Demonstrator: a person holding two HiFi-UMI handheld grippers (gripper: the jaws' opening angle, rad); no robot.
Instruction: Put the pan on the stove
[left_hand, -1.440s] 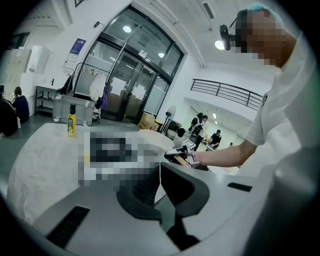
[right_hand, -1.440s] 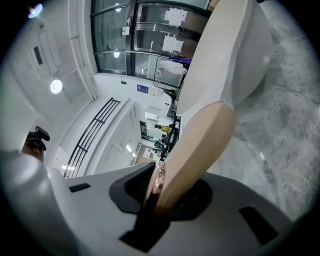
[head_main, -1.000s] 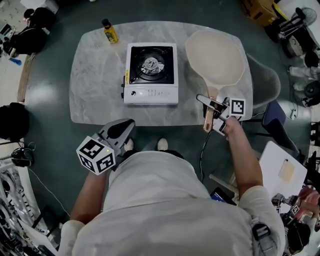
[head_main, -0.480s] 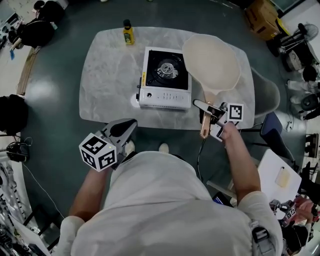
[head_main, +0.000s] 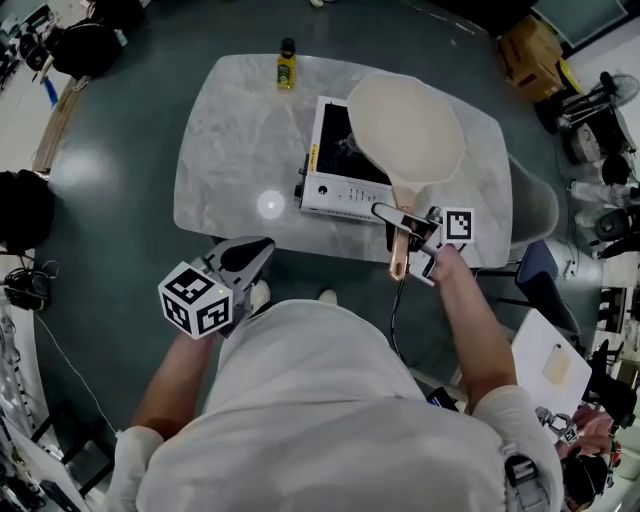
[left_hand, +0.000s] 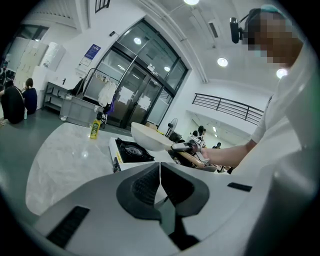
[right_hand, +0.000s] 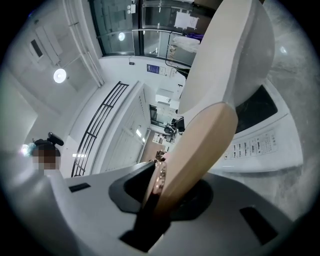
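The cream pan (head_main: 405, 125) is held in the air, and its bowl overlaps the right part of the white tabletop stove (head_main: 328, 185). My right gripper (head_main: 405, 225) is shut on the pan's wooden handle (head_main: 399, 252) at the table's front edge. In the right gripper view the handle (right_hand: 200, 150) runs up from the jaws to the pan (right_hand: 230, 55), with the stove (right_hand: 265, 135) below it. My left gripper (head_main: 240, 262) hangs shut and empty off the table's front edge, near my body. In the left gripper view the pan (left_hand: 150, 137) floats above the stove (left_hand: 131, 150).
A small yellow bottle (head_main: 286, 63) stands at the far edge of the marble table (head_main: 230, 150). A grey chair (head_main: 535, 200) sits close to the table's right end. A cardboard box (head_main: 530, 40) and dark bags (head_main: 20, 210) lie on the floor around it.
The right gripper has carried the pan left, from beside the stove's right side to over its right part. The left gripper has stayed near my body.
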